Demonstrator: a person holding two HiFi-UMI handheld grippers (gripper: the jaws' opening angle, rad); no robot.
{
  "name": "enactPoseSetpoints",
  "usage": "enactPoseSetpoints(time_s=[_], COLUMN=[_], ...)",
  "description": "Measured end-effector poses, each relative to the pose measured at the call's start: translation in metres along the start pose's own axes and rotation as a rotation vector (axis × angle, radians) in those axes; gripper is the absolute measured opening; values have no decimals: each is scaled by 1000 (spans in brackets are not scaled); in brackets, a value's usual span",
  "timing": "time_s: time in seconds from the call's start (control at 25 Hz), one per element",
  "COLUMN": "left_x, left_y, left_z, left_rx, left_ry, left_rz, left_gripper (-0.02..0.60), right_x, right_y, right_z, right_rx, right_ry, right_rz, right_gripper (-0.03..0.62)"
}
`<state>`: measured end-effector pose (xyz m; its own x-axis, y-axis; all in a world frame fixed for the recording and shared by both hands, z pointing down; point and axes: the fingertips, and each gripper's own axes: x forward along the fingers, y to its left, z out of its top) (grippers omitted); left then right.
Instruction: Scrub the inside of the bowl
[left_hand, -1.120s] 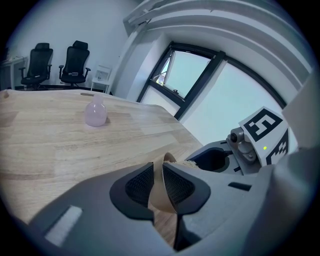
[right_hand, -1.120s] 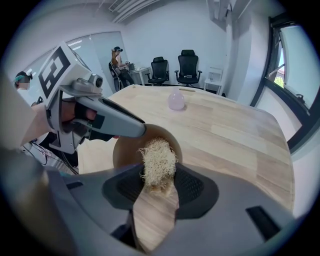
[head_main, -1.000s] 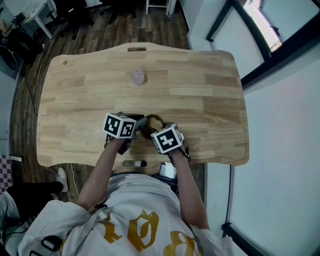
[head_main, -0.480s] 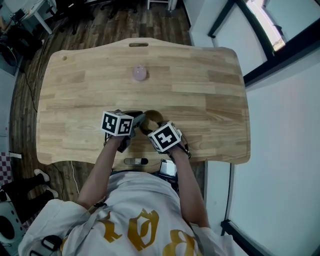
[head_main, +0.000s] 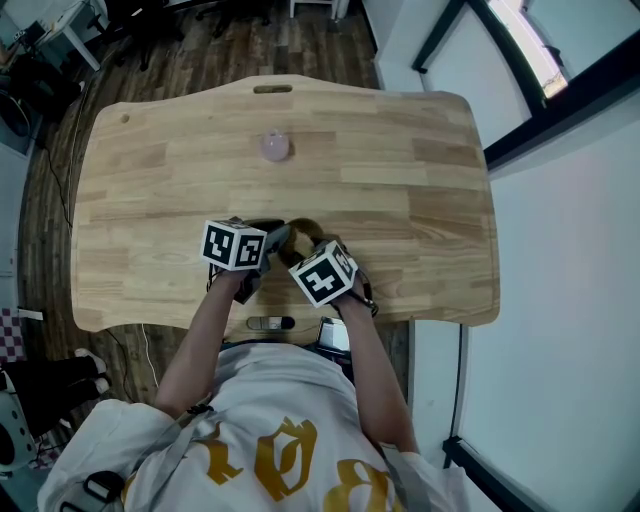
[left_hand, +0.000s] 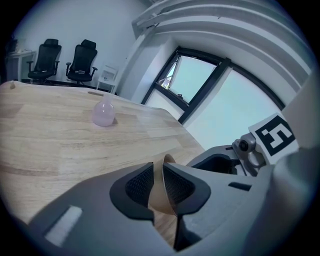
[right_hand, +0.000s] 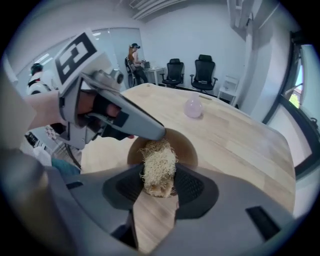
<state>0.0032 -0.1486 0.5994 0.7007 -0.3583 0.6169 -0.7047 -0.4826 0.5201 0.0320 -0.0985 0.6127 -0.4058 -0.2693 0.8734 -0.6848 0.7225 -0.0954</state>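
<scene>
A small brown bowl (head_main: 305, 238) sits on the wooden table near its front edge, mostly hidden by both grippers in the head view. My left gripper (left_hand: 159, 186) is shut on the bowl's rim (left_hand: 167, 165), one pad inside and one outside. My right gripper (right_hand: 158, 184) is shut on a pale fibrous scrubber (right_hand: 158, 165), whose tip reaches over the bowl (right_hand: 182, 145) and into its hollow. In the right gripper view the left gripper (right_hand: 142, 127) holds the bowl's far left rim.
A pale pink rounded object (head_main: 275, 147) stands at the table's back middle, also in the left gripper view (left_hand: 103, 114). A dark small item (head_main: 268, 323) lies at the table's front edge. Office chairs (right_hand: 189, 72) and a person stand beyond the table.
The right gripper with the scrubber has shifted slightly left and forward toward the bowl. The left gripper has stayed put on the rim.
</scene>
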Motion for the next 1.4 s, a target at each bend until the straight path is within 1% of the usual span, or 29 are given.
enactPoseSetpoints(time_s=[0.08, 0.12, 0.24, 0.32, 0.48, 0.56, 0.6, 0.68, 0.76, 0.8, 0.88, 0.96, 1.04, 1.08, 1.12, 1.16, 1.24, 1.32, 1.36, 1.4], left_x=[-2, -4, -7, -6, -2, -1, -1, -2, -4, -4, -5, -3, -1, -1, -1, -1, -3, -4, -4, -3], left_y=[4, 6, 10, 9, 3, 1, 1, 4, 7, 8, 8, 6, 2, 1, 0, 1, 3, 5, 6, 6], left_z=[0, 0, 0, -1, -4, -2, -1, 0, -2, -3, -4, -4, -6, -6, -5, -3, -1, -2, -4, -6], left_rx=[-4, -9, -35, -44, -43, -43, -43, -43, -54, -65, -88, -97, -96, -94, -93, -92, -94, -105, -112, -117], left_ry=[-3, -6, -17, -16, -3, -6, -9, -16, -22, -26, -31, -27, -18, -18, -21, -25, -32, -33, -31, -29], left_rz=[15, 19, 14, 5, -10, -11, -9, 3, 11, 8, -3, -12, -18, -18, -15, -11, 4, 14, 13, 10], left_gripper=[51, 51, 51, 51, 51, 51, 51, 51, 51, 51, 51, 51, 51, 51, 51, 51, 51, 50, 49, 49], right_x=[1, 2, 1, 1, -2, -2, -2, -2, -1, 0, -1, -2, -2, -2, -2, -2, -3, -3, -3, -4], right_y=[11, 15, 14, 4, -19, -19, -13, 4, 16, 16, 9, -7, -22, -24, -22, -17, -1, 10, 11, 7], right_z=[-1, -3, -9, -9, -7, -3, 0, 3, -2, -5, -8, -7, -6, -5, -3, 0, 2, -2, -5, -8], right_rx=[-56, -66, -29, 1, 38, 19, -3, -46, -58, -47, 1, 29, 25, 15, 0, -21, -63, -66, -48, -21], right_ry=[13, 25, 65, 75, 61, 41, 29, 12, 32, 49, 72, 85, 93, 88, 74, 54, 22, 41, 62, 80], right_rz=[39, 56, 68, 35, -72, -81, -60, 25, 93, 102, 79, 1, -80, -98, -97, -76, 8, 82, 95, 86], right_gripper=[172, 172, 172, 172, 172, 172, 172, 172, 172, 172, 172, 172, 172, 172, 172, 172, 172, 172, 172, 172])
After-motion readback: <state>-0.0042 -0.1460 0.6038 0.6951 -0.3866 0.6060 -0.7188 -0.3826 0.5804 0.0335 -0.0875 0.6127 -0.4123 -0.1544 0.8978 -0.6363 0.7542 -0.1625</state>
